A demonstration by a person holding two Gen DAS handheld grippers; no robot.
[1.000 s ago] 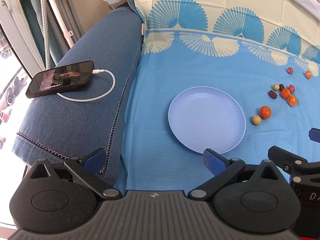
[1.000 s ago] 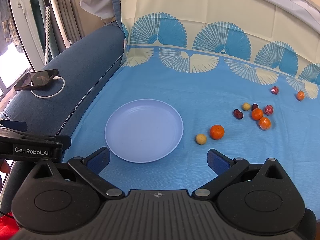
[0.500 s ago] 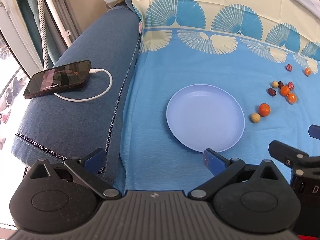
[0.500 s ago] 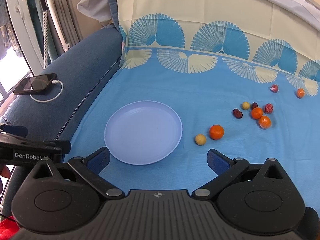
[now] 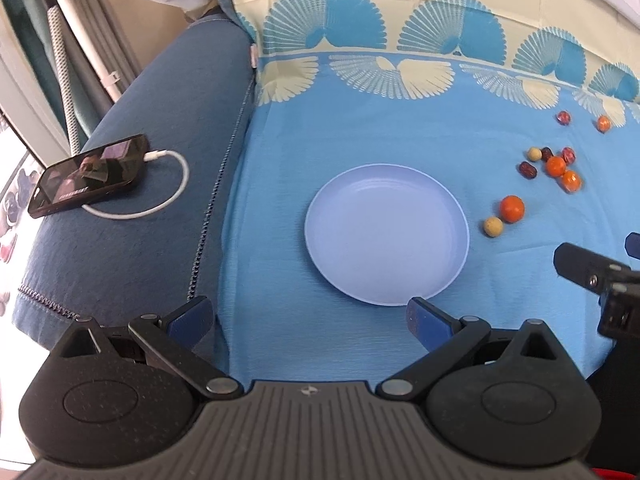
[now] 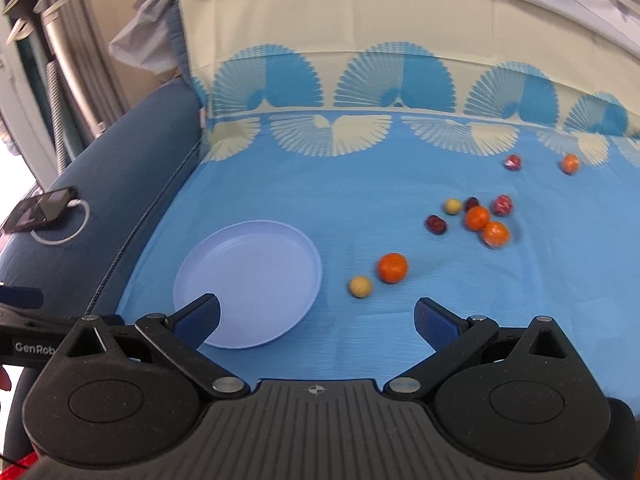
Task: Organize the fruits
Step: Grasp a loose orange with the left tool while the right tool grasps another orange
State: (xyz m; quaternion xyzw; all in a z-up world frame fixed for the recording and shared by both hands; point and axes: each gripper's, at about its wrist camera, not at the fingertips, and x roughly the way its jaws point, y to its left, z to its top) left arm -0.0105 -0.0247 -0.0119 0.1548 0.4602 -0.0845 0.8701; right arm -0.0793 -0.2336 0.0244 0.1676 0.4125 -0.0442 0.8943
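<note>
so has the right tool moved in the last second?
Yes. In its own view the plate has slid left and now sits behind its left finger, so the right tool has shifted right, toward the orange. It's open and empty.

Matte black, speckled left tongs [image 5: 307, 317] and right tongs [image 6: 318, 316]: ribbed grey bodies, round pivot housings, silver rivets, blue-padded fingertips [image 6: 434, 322], white "GenRob" lettering.

Readable text, one item: you have "GenRob" in white letters on the black body of the left gripper [image 6: 24, 334], cut off at the frame's left edge, just left of the plate [image 6: 248, 280]. The phone [image 5: 86, 174] left of the plate shows a line of screen text too small for you to read
</note>
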